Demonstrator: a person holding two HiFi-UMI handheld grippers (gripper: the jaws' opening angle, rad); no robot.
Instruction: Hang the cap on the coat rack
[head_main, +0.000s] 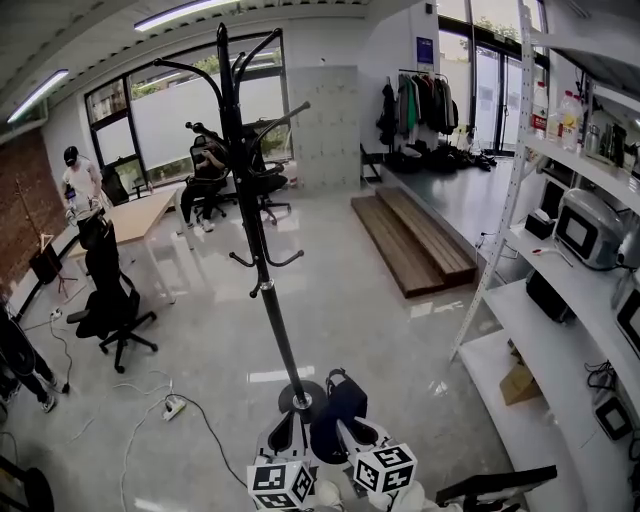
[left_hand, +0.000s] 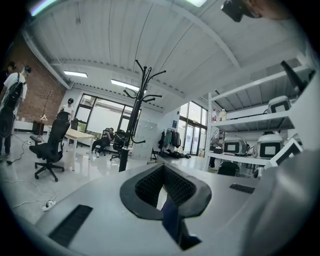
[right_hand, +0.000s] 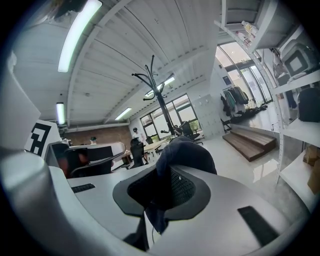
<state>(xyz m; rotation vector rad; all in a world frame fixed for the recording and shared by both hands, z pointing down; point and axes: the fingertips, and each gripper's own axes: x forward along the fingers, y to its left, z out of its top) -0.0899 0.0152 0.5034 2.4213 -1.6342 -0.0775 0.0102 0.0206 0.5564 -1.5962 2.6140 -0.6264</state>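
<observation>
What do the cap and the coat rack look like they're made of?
The cap: soft dark navy cloth, matte; it bunches and folds. The coat rack: probably metal with a black glossy coat; its slim pole and curved hooks catch highlights, though painted wood cannot be ruled out.

Matt, dark navy cloth of the cap (head_main: 335, 415), softly creased; smooth, black-painted metal of the coat rack (head_main: 252, 230), faintly glossy along pole and hooks. Smooth matt grey plastic on the shells of the left hand-held gripper (left_hand: 162, 192) and right hand-held gripper (right_hand: 167, 192), with black, finely ribbed, rubbery-looking pads (left_hand: 182, 187). Highly polished pale floor (head_main: 380, 330) mirroring windows and lamps; brown plank wood of the low steps (head_main: 415, 235), pale wood tabletop (head_main: 140, 215), white-painted metal shelving (head_main: 545, 325), rough red brick wall (head_main: 20, 215).
</observation>
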